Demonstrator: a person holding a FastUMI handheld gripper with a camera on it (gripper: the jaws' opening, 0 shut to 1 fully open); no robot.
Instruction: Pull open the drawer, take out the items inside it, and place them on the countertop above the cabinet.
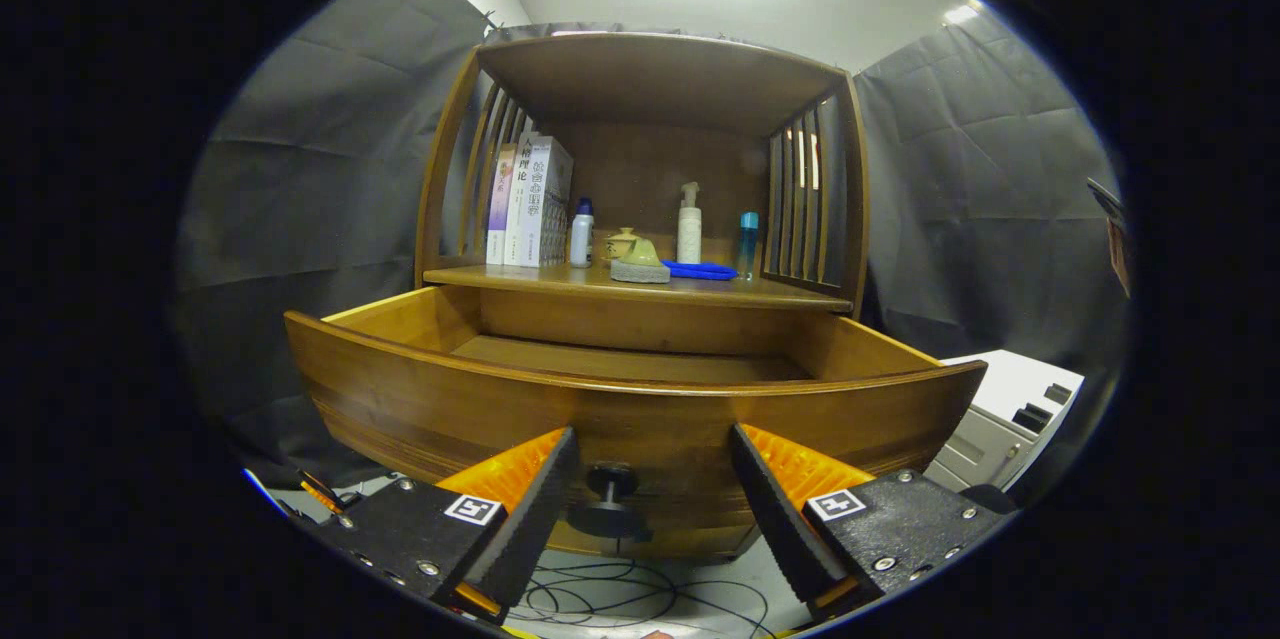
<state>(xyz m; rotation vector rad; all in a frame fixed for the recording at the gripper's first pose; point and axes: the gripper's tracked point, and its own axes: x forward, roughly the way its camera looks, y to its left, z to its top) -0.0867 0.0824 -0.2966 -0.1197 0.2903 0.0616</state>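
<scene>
The drawer [630,419] floor is largely screened by its own front panel, so its contents cannot be told, the gripper [655,479] fingers are spread either side of the knob [610,482], and the books' [528,202] titles are too small.

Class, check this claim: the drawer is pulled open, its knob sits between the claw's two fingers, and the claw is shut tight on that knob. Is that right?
One part is wrong. In the gripper view the claw is open: its fingers stand apart on either side of the knob without touching it. The rest holds: the drawer is pulled open and the knob sits between the two fingers.
</scene>
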